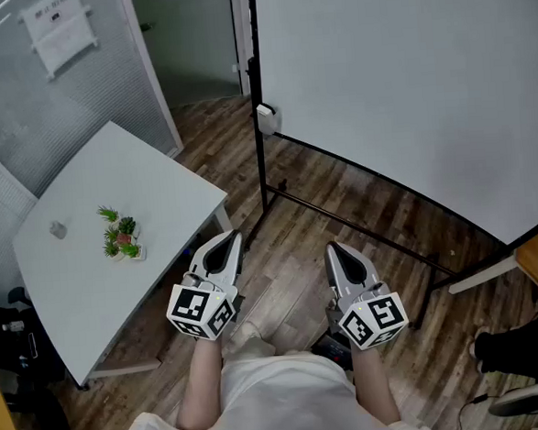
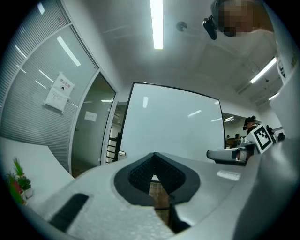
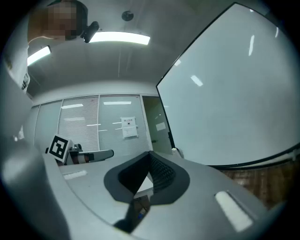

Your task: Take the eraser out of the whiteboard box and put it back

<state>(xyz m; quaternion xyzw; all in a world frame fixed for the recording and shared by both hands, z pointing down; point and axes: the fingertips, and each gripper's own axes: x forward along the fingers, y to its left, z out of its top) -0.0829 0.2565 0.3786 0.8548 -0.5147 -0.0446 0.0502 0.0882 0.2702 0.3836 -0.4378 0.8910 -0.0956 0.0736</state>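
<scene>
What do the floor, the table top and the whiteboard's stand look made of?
Floor: wood or wood-look laminate; matte brown planks with visible grain.
Table top: probably white laminate; smooth, even surface with a thin edge.
Whiteboard's stand: likely black-painted metal; thin straight bars.

Head cam is looking steeply down from above at the brown wood-plank floor (image 1: 360, 208). Cams on the left gripper (image 2: 154, 161) and right gripper (image 3: 150, 161) are riding right behind their jaws, facing level. All three are sharing the big white black-framed whiteboard (image 1: 407, 80).

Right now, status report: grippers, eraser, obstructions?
Left gripper shut, empty. Right gripper shut, empty. Whiteboard box on frame, untouched; eraser not visible. Table left, not blocking.
</scene>
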